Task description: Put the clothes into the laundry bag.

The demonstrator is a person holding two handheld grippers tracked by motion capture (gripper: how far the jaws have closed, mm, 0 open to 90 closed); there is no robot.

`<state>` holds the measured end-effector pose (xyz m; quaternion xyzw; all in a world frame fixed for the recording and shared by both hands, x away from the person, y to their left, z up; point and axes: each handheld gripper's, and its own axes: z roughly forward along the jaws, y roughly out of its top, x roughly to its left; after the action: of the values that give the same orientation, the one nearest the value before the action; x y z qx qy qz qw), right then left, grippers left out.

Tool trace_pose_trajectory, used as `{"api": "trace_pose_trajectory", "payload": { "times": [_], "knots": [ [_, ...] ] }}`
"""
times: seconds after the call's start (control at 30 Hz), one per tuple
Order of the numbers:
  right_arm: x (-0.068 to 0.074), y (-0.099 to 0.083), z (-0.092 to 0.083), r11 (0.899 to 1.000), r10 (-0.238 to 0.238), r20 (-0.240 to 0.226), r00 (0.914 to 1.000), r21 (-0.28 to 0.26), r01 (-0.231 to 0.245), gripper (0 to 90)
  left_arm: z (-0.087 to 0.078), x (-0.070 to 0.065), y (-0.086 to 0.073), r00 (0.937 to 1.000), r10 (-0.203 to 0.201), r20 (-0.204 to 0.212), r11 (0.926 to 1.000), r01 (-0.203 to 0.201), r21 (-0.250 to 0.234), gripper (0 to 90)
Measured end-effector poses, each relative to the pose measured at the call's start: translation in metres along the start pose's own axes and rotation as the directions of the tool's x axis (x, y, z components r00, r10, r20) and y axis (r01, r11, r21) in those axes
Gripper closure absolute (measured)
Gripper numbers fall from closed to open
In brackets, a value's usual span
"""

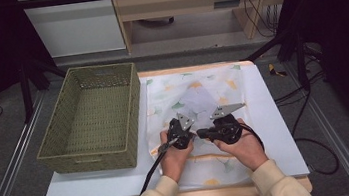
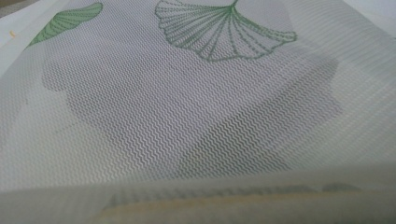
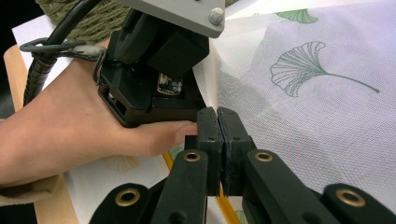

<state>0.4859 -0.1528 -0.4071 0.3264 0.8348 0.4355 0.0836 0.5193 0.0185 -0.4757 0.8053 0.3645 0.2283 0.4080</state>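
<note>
A sheer white cloth (image 1: 197, 92) printed with ginkgo leaves lies spread on the white table (image 1: 280, 130). Both hands hold their grippers close together over its near half. My left gripper (image 1: 185, 129) points away from the person. Its jaws are hidden: the cloth (image 2: 187, 116) lies right across its camera, with a yellow hem along the bottom. My right gripper (image 1: 200, 134) points left at it. Its jaws (image 3: 218, 126) are pressed together where the cloth (image 3: 317, 116) folds and the yellow hem (image 3: 226, 207) runs under them. The left gripper's black body (image 3: 154, 84) sits just beyond.
A green woven basket (image 1: 133, 108) stands on the left of the table, beside the cloth, with nothing in it; its rim (image 3: 93, 18) shows behind the left hand. Black cables trail from both grippers toward the table's front edge. Bare white table lies right of the cloth.
</note>
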Motion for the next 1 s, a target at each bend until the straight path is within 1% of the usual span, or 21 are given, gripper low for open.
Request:
{"api": "trace_pose_trajectory", "payload": {
  "times": [0.2,0.33,0.37,0.43,0.47,0.53,0.6,0.67,0.77,0.83,0.93,1.0],
  "knots": [
    [-0.002,-0.001,0.000,1.000,0.007,0.005,1.0000,-0.012,-0.006,89.1,-0.007,0.001,-0.002,1.0000,0.000,-0.001,1.0000,0.000,-0.009,90.0],
    [-0.003,-0.001,0.001,1.000,0.007,0.005,1.0000,-0.008,-0.007,89.1,-0.014,0.001,-0.005,1.0000,-0.004,0.007,0.9998,0.005,-0.018,90.0],
    [-0.003,-0.001,0.001,1.000,0.007,0.005,1.0000,-0.007,-0.007,89.1,-0.015,0.002,-0.006,0.9999,-0.005,0.011,0.9999,0.005,-0.012,90.0],
    [-0.003,-0.001,0.002,1.000,0.011,0.001,0.9999,-0.011,-0.011,89.1,-0.018,0.001,-0.007,0.9999,-0.009,0.012,0.9998,0.009,-0.015,90.0],
    [-0.003,-0.001,0.002,1.000,0.005,-0.003,1.0000,-0.017,-0.005,89.1,-0.020,0.000,-0.007,0.9999,-0.008,0.015,0.9998,0.008,-0.016,90.0],
    [-0.002,0.000,0.004,1.000,0.006,-0.003,1.0000,-0.020,-0.006,89.1,-0.024,-0.003,-0.008,0.9996,-0.016,0.024,0.9995,0.017,-0.027,90.0],
    [-0.003,0.000,0.005,1.000,0.007,-0.002,1.0000,-0.020,-0.007,89.1,-0.030,-0.004,-0.009,0.9995,-0.021,0.025,0.9990,0.022,-0.038,90.0],
    [-0.003,0.000,0.006,1.000,0.009,-0.003,1.0000,-0.019,-0.009,89.1,-0.034,-0.003,-0.010,0.9991,-0.031,0.028,0.9987,0.032,-0.040,90.0],
    [-0.005,0.000,0.007,1.000,0.005,-0.009,0.9999,-0.022,-0.005,89.1,-0.043,-0.007,-0.013,0.9996,-0.008,0.025,0.9988,0.009,-0.048,90.0],
    [-0.005,0.001,0.006,1.000,0.002,-0.014,0.9999,-0.023,-0.002,89.1,-0.051,-0.011,-0.014,0.9988,-0.017,0.047,0.9982,0.019,-0.057,90.0],
    [-0.006,0.001,0.003,1.000,-0.003,-0.018,0.9998,-0.025,0.002,89.1,-0.062,-0.019,-0.015,0.9980,-0.001,0.063,0.9976,0.005,-0.069,90.0],
    [-0.006,0.000,0.002,1.000,-0.002,-0.016,0.9999,-0.022,0.002,89.1,-0.069,-0.022,-0.016,0.9972,-0.001,0.074,0.9969,0.007,-0.078,90.0]
  ]
}}
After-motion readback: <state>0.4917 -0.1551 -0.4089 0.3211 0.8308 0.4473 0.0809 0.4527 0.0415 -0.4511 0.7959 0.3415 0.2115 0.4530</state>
